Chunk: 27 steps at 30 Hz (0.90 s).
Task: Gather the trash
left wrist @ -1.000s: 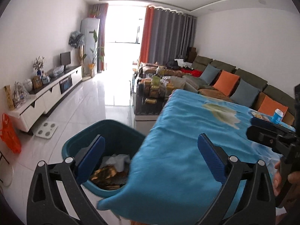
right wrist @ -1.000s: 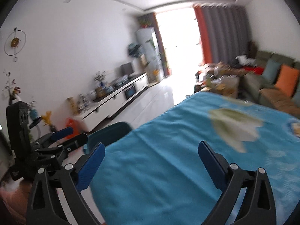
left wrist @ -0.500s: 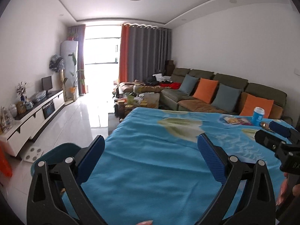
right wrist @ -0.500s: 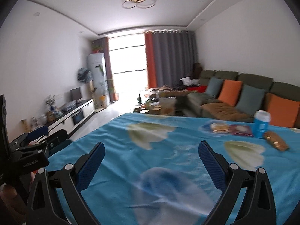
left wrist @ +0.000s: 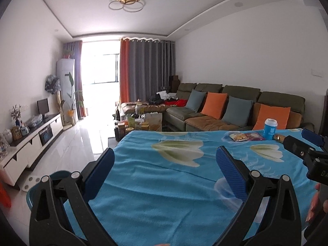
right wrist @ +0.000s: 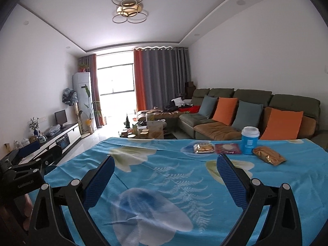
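Observation:
On the far side of the blue floral tablecloth (right wrist: 164,176) lie a blue paper cup (right wrist: 249,140), a gold wrapper (right wrist: 269,158), a clear snack packet (right wrist: 202,148) and a dark red packet (right wrist: 228,148). The left wrist view shows the cup (left wrist: 270,126) and packets (left wrist: 246,137) at the far right. My right gripper (right wrist: 165,176) is open and empty, well short of the trash. My left gripper (left wrist: 165,168) is open and empty over the cloth's left part. The teal bin's rim (left wrist: 57,174) peeks out below the table's left edge.
A green sofa (right wrist: 246,110) with orange and grey cushions runs along the right wall. A cluttered coffee table (left wrist: 141,123) stands beyond the table. A white TV cabinet (left wrist: 30,141) lines the left wall, with bare tiled floor (left wrist: 82,141) between.
Both grippers have swung up and rightward from the teal bin toward the table top. The cup and packets have come into view. Both stay open and empty.

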Tool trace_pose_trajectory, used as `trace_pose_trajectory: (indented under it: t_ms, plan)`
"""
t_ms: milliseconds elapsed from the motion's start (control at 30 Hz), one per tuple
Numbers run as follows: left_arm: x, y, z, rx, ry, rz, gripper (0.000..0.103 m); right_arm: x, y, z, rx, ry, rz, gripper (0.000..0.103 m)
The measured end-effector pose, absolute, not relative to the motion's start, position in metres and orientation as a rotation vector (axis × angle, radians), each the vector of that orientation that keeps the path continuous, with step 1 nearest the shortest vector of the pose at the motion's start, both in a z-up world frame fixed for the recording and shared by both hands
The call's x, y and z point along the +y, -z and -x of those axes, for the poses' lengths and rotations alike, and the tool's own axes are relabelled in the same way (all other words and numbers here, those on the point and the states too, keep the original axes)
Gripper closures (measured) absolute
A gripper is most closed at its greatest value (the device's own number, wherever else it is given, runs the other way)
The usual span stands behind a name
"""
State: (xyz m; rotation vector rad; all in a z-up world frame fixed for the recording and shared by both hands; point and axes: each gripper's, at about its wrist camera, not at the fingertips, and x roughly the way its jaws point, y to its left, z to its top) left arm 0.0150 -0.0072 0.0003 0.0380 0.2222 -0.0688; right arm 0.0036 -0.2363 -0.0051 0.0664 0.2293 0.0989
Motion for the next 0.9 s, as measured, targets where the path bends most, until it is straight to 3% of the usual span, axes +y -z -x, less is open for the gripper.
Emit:
trace_pose_trajectory:
  t_ms: [900]
  plan:
    - [-0.025,-0.004,-0.01,0.159,0.076,-0.055,0.006,-0.253,-0.006,0.012,0.19,-0.035,-0.058,0.007]
